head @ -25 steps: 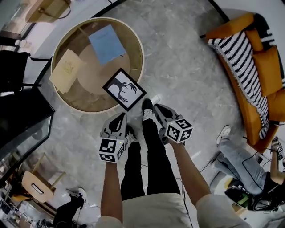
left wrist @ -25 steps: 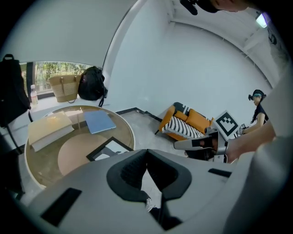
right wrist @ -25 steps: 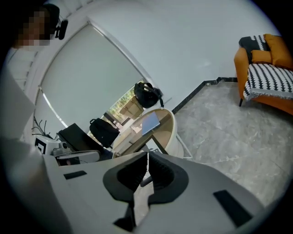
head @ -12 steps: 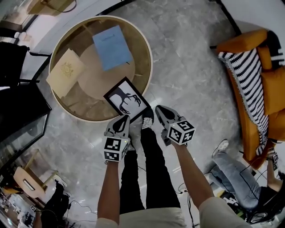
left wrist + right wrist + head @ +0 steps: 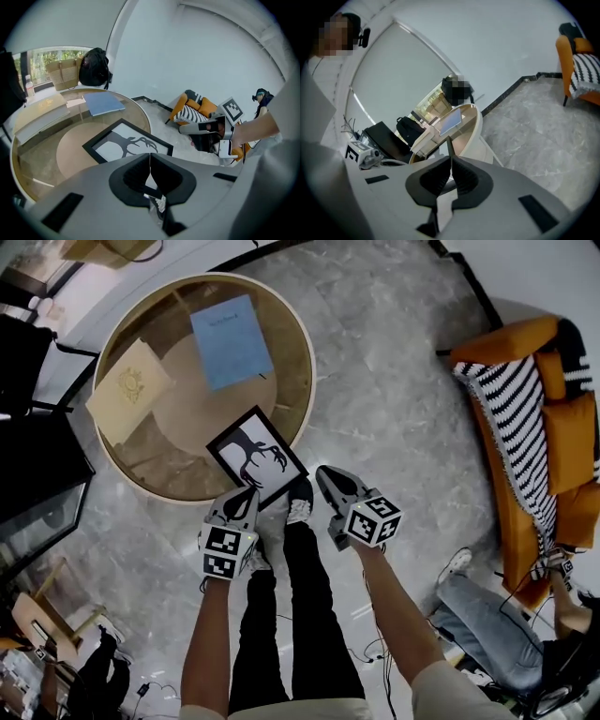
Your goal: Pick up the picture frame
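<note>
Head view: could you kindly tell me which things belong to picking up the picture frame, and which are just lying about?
Belongs to the job:
picture frame, lying on the round table
left gripper and right gripper, both shut and empty

Just lying about:
blue folder
beige booklet
orange sofa
striped throw

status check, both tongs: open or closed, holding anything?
Left tongs: closed, holding nothing; the picture frame lies on the table ahead.
Right tongs: closed, holding nothing.
</note>
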Action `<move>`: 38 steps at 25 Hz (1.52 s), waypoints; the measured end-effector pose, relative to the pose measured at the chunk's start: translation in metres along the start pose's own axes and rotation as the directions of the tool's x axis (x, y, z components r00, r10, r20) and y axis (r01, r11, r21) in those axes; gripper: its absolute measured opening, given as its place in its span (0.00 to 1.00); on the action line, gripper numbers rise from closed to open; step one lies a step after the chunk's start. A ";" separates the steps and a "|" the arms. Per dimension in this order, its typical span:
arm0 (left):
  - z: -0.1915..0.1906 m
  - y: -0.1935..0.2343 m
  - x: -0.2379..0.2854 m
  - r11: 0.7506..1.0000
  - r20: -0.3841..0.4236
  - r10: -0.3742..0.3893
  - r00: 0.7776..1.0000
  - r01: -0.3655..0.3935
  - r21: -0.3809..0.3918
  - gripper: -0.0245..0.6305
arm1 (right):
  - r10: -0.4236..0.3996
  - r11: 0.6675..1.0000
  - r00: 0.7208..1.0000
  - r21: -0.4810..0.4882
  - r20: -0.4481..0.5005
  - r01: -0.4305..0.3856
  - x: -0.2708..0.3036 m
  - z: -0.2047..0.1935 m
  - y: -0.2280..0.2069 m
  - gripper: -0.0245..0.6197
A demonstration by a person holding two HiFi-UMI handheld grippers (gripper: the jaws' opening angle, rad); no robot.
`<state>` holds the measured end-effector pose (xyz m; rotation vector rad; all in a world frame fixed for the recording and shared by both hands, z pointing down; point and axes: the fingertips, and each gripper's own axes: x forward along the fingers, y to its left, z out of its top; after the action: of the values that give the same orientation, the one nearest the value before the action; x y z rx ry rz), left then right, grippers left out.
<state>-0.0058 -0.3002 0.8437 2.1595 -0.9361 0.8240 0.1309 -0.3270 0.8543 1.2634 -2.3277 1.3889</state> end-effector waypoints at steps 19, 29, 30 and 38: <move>-0.015 0.019 0.064 0.995 -0.066 0.078 0.995 -0.082 -0.058 0.07 | 0.185 0.946 0.981 0.281 -0.050 -0.164 0.033 -0.028 -0.021 0.38; -0.012 0.016 0.073 0.993 -0.035 0.061 0.998 -0.064 -0.096 0.07 | 0.238 0.945 0.965 0.257 -0.111 -0.204 0.069 -0.038 -0.020 0.40; -0.010 0.016 0.075 0.994 -0.037 0.057 0.998 -0.060 -0.089 0.07 | 0.244 0.940 0.964 0.270 -0.106 -0.208 0.073 -0.038 -0.021 0.40; -0.011 0.011 0.078 0.995 -0.038 0.020 0.999 -0.024 -0.093 0.07 | 0.294 0.883 0.954 0.397 -0.051 -0.251 0.081 -0.041 -0.019 0.40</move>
<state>0.0251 -0.3281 0.9111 2.0508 -0.9620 0.8122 0.0825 -0.3466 0.9305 0.9247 -2.2967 2.0379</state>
